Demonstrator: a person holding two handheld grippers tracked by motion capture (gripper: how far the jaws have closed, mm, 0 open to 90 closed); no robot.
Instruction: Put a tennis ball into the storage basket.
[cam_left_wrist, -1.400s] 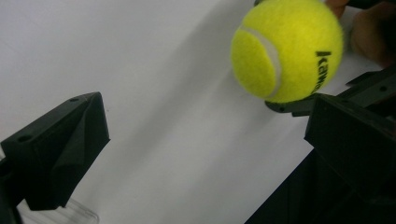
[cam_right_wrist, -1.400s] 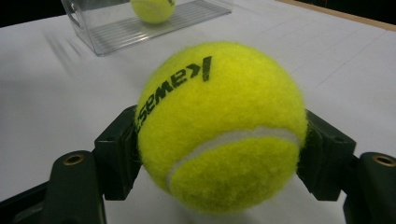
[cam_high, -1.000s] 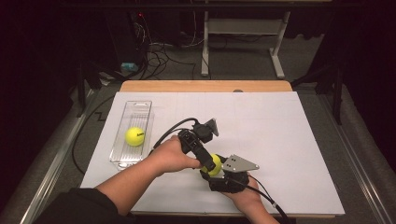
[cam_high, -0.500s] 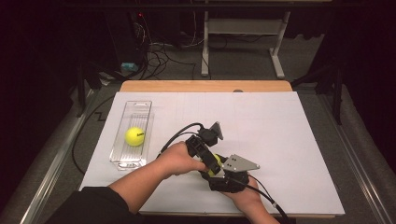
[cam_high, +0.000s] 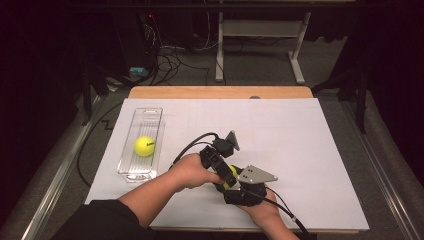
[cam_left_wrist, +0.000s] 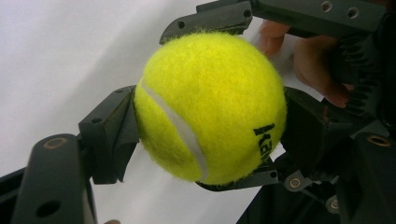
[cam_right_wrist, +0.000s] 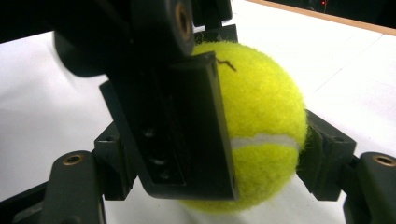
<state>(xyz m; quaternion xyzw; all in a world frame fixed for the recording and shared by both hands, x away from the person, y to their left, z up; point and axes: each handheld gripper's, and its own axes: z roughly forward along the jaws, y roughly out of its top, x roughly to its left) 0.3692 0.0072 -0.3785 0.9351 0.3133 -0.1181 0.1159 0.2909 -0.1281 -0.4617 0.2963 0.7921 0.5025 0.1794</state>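
Observation:
A yellow tennis ball (cam_high: 230, 174) hangs just above the white table sheet near the front edge, held by both grippers at once. My left gripper (cam_left_wrist: 210, 130) has just been closing with the ball (cam_left_wrist: 210, 107) between its jaws, and both pads now press on its sides. My right gripper (cam_right_wrist: 219, 158) is shut on the same ball (cam_right_wrist: 261, 107) crosswise to the left one. One of the left gripper's black fingers (cam_right_wrist: 182, 130) covers the ball's left half in the right gripper view. A second tennis ball (cam_high: 144, 146) lies in the clear tray (cam_high: 148, 114).
The clear plastic tray stands lengthwise at the left of the white sheet (cam_high: 300, 140). Cables trail from both grippers toward the front edge. Beyond the table's wooden far edge (cam_high: 220, 92) are table legs and floor cables.
My left gripper has slid in over the ball held by the right gripper, and its jaws have closed from wide open onto it. The right hand has stayed in place.

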